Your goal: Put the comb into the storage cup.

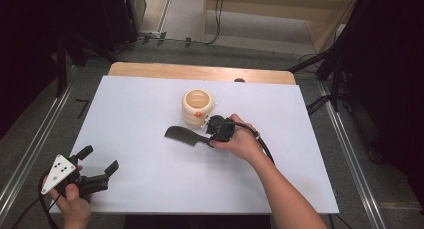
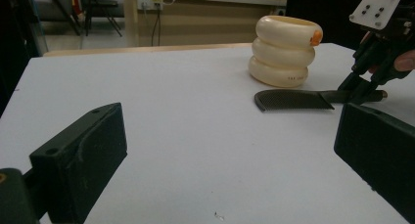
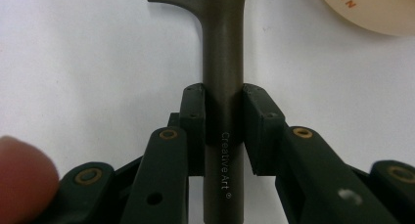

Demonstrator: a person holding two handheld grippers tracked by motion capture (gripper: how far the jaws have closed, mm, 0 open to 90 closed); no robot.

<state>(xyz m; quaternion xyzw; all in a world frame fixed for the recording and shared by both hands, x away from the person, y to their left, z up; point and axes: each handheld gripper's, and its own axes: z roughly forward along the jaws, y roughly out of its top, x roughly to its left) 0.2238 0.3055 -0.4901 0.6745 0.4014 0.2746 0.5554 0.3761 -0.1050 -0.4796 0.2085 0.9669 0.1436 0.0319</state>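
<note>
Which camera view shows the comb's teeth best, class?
The left gripper view: the comb lies side-on, its fine teeth visible. The high view shows the comb as a small dark shape. The right gripper view shows mostly its handle, clamped in the right tongs.

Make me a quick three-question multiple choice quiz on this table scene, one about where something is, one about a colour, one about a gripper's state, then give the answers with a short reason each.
1. Where is the comb relative to the ringed holder?
A. Inside it
B. On the table, on the person's side of it
C. At the table's far edge, behind it

2. What colour is the ringed holder?
A. Cream
B. Blue
C. Black

3. What is the right gripper doing?
A. Hanging open in the air
B. Closed on the holder
C. Closed on the comb's handle

Answers:
1 B, the high view shows the comb just nearer than the holder.
2 A, cream with a small orange spot.
3 C, the right gripper view shows both jaws against the handle.
</note>
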